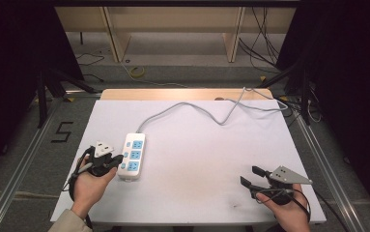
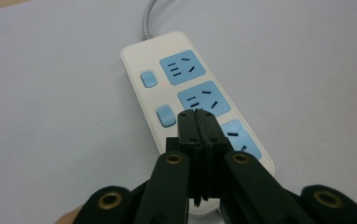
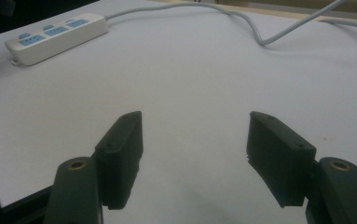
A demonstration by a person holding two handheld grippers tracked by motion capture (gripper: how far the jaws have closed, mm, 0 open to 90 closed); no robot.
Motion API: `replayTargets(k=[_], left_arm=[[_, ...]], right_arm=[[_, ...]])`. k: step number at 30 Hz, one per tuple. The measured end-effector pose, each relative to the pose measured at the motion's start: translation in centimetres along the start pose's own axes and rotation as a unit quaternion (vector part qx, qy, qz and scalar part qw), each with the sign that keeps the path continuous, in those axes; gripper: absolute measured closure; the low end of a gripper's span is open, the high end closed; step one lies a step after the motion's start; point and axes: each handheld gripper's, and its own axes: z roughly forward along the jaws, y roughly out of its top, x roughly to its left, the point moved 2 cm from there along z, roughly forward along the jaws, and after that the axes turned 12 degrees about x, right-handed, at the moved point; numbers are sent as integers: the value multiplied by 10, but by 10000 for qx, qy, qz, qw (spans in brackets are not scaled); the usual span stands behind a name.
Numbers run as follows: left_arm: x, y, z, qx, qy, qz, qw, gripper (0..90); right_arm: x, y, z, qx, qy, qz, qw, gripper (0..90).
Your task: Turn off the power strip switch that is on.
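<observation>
The left gripper (image 2: 198,122) has its 2 black jaws clenched flat together with nothing between them, the tips over the power strip (image 2: 190,98) near a blue switch (image 2: 166,115); whether they touch it is unclear. The strip is a smooth, white, rounded plastic bar with 3 blue sockets, lying left of centre in the high view (image 1: 132,157), its grey cable (image 1: 192,106) snaking to the upper right. Its near end is hidden behind the jaws. The right gripper (image 3: 195,154) stands released, wide apart and empty, over the matte white table (image 1: 206,159).
</observation>
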Motion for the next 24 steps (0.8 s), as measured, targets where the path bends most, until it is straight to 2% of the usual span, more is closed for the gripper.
replayTargets(k=[15, 24], left_arm=[[-1, 10, 3, 41, 17, 13, 10000, 895], [-1, 19, 8, 37, 87, 87, 9999, 896]], right_arm=[[0, 0, 0, 11, 7, -18, 10000, 371], [0, 0, 1, 18, 3, -6, 10000, 371]])
